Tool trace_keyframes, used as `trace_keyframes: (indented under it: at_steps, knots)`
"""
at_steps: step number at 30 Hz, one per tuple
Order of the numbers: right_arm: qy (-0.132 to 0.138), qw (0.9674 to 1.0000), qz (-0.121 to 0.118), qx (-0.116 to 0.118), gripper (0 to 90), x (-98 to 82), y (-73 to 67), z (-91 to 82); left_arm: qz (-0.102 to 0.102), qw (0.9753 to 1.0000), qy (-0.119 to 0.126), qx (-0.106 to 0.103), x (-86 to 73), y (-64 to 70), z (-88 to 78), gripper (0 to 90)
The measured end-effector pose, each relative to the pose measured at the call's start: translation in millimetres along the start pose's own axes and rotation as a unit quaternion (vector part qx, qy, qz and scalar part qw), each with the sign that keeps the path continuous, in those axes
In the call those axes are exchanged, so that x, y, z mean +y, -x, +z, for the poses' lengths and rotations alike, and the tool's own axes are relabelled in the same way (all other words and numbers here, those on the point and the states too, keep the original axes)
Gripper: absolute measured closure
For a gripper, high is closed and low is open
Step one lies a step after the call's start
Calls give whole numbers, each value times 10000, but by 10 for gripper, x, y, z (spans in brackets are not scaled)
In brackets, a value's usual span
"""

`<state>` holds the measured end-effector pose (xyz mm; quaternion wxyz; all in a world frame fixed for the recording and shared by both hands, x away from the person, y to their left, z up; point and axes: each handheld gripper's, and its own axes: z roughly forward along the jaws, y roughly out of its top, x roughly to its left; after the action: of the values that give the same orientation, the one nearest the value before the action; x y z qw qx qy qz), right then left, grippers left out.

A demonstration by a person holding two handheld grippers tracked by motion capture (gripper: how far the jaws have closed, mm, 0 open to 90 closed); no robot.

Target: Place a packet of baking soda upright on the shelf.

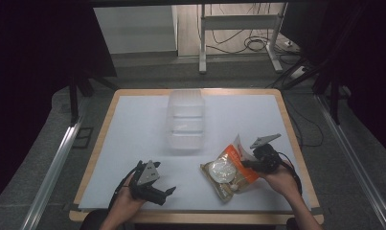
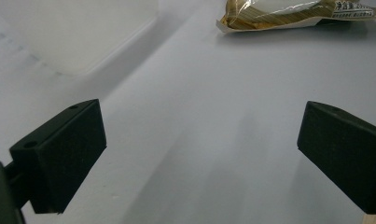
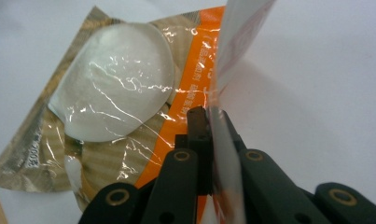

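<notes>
Crinkly clear-windowed packet (image 3: 129,116) in right gripper (image 3: 209,116)

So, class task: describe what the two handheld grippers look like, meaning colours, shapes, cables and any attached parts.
Both are black. The left gripper has two blocky, wedge-shaped black pads, a grey three-cornered plate on top and a black cable. The right gripper carries a like grey plate, a black cable, and linkage arms with brass-coloured pivot rings. No sleeves show.

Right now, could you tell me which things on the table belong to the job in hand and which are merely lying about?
In the job:
- snack packet, pinched at its edge flap
- right gripper, shut on that flap

Lying about:
- clear plastic container, at the table's middle
- left gripper, open and apart from everything
- table, white-topped
</notes>
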<state>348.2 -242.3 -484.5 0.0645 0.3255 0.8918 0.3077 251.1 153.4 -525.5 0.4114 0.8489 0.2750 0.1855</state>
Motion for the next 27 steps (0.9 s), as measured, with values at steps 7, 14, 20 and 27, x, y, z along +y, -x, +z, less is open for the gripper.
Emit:
trace_keyframes:
  at_steps: [7, 14, 20, 27]
  knots:
    - [314, 9995, -35, 34, 881, 75, -102, -157, -8, 10000, 8, 20, 0, -1, -5, 12]
    - [709, 9970, -230, 222, 881, 194, -259, -320, -13, 10000, 12, 27, 0, -2, -6, 12]
    - [869, 9945, -556, 200, 882, 369, -427, -424, -19, 10000, 29, 44, -2, -6, -9, 12]
    - [919, 9928, -764, 91, 883, 515, -496, -557, -34, 10000, 57, 60, -2, -15, -20, 12]
